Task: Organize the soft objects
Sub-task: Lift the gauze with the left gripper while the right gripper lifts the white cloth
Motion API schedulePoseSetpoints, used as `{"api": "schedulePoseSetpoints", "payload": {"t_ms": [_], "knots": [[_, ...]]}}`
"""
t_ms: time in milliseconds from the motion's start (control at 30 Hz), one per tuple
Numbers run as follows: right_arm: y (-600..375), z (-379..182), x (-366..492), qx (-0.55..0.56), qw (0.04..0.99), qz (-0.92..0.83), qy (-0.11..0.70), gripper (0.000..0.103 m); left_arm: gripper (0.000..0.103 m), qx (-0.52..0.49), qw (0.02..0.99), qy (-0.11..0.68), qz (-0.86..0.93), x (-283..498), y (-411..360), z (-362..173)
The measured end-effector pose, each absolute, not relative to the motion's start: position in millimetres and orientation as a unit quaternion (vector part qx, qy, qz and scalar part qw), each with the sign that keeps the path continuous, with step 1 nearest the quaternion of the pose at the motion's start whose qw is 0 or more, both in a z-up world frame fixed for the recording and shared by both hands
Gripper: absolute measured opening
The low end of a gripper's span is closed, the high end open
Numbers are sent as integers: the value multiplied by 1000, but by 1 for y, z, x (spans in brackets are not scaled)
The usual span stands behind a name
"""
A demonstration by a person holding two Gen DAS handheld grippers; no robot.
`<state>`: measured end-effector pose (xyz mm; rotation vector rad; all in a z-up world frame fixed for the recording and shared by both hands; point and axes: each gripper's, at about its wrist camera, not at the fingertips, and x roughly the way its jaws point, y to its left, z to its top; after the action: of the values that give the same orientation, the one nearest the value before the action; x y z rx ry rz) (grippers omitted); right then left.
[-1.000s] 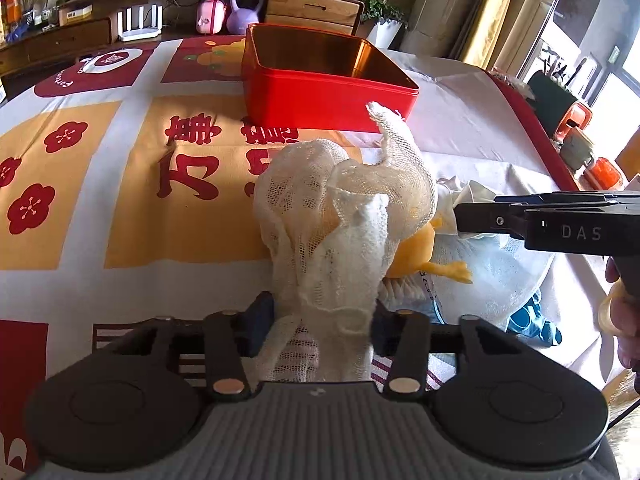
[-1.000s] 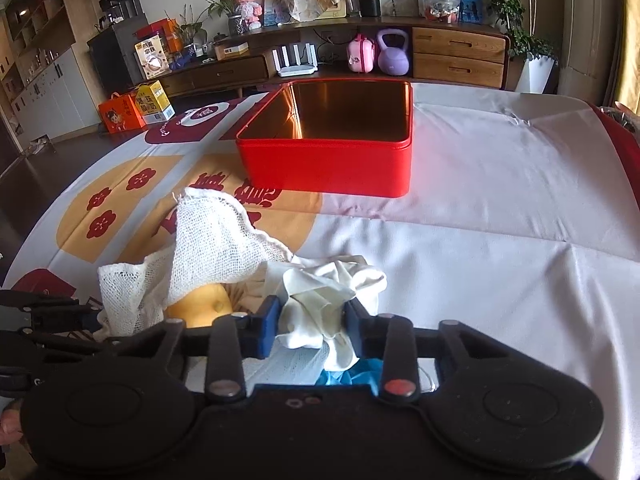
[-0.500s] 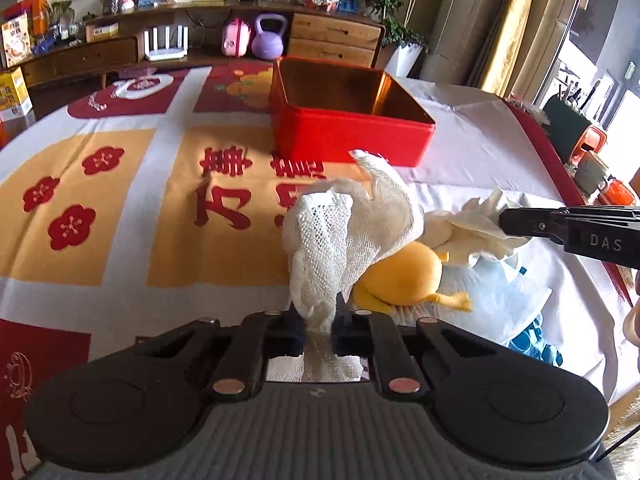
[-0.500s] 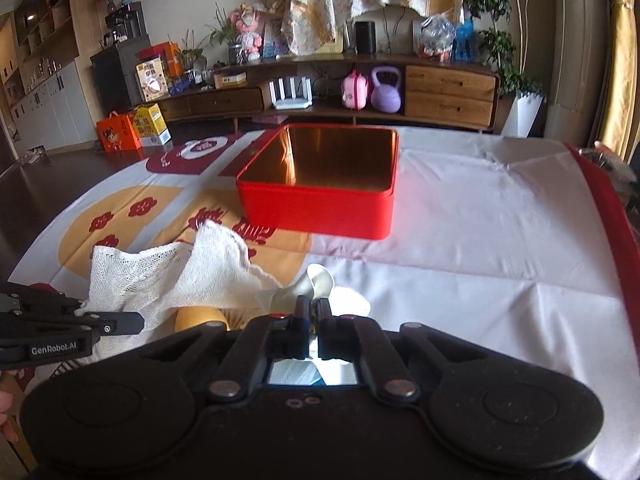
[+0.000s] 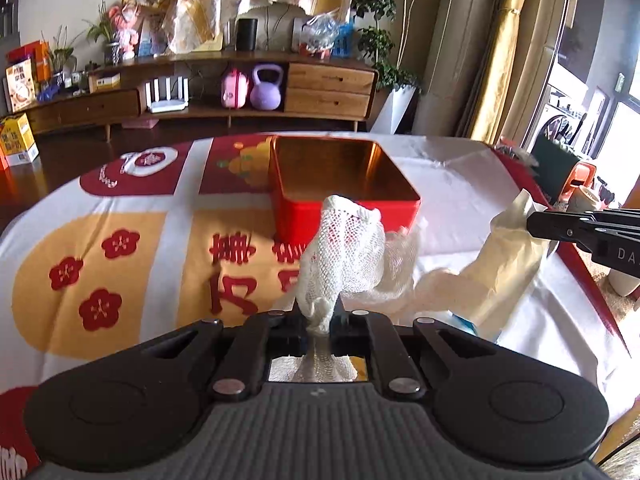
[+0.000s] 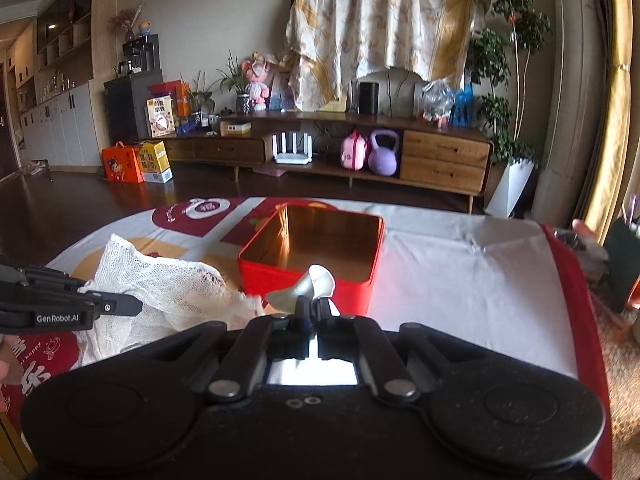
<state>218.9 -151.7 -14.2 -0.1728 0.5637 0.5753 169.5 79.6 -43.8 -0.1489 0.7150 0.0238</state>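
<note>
Between left tongs (image 5: 318, 320), mesh cloth (image 5: 344, 256) rises upright (pinched).

Both tools are matte black plastic. The left tool (image 5: 320, 316) has two round side discs, silver rivets on angled linkage arms and a ribbed grey base. The right tool (image 6: 310, 306) looks alike, with white "DA" lettering; the left reads "GenRobot.AI".

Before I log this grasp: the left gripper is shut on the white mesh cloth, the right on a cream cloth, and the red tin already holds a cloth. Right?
Not quite. The red tin is empty, as the left wrist view shows. The left gripper is shut on the white mesh cloth, the right gripper on the cream cloth.
</note>
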Motion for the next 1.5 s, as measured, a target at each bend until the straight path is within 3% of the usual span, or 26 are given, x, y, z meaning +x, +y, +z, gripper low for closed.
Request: {"api": "schedulePoseSetpoints", "payload": {"t_ms": [900, 1500], "knots": [[-127, 73, 282, -132, 936, 282, 166, 3, 10, -38, 961, 273, 3, 276, 75, 84], [-100, 31, 364, -102, 935, 275, 199, 3, 10, -124, 946, 299, 13, 384, 91, 43]]}}
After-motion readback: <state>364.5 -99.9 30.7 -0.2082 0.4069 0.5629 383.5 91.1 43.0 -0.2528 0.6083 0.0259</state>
